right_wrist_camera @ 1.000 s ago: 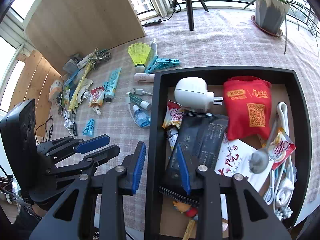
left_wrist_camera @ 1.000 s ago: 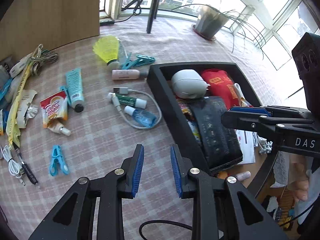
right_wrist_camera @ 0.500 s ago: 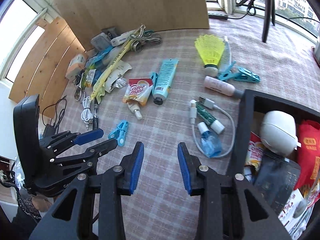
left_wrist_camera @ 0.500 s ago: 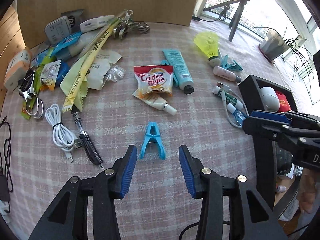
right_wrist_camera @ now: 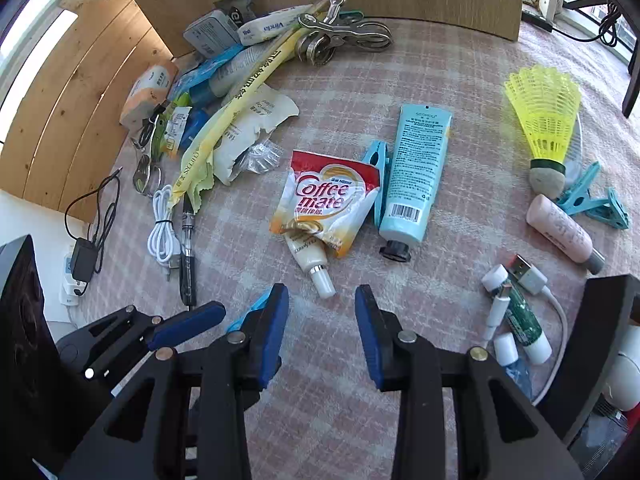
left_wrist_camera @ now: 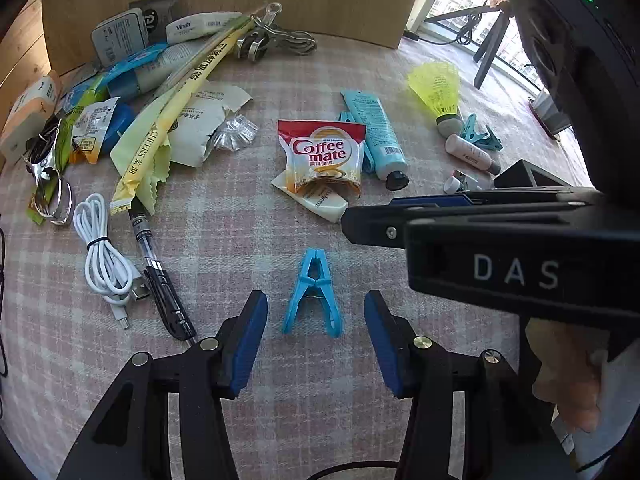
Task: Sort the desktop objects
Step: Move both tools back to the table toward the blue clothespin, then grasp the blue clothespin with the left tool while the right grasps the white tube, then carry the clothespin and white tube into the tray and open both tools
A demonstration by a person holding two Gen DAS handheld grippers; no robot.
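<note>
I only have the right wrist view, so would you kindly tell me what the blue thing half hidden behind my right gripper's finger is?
Observer: A blue clothes peg, lying flat on the checked cloth, touching nothing else.
Operator: Where is the left gripper relative to it?
Observer: The left gripper straddles the peg's handle end; its jaws have just been opening and the pads stand clear of it.
Operator: Which way does its tip point?
Observer: Away from that gripper, toward the Coffee mate sachet.
</note>
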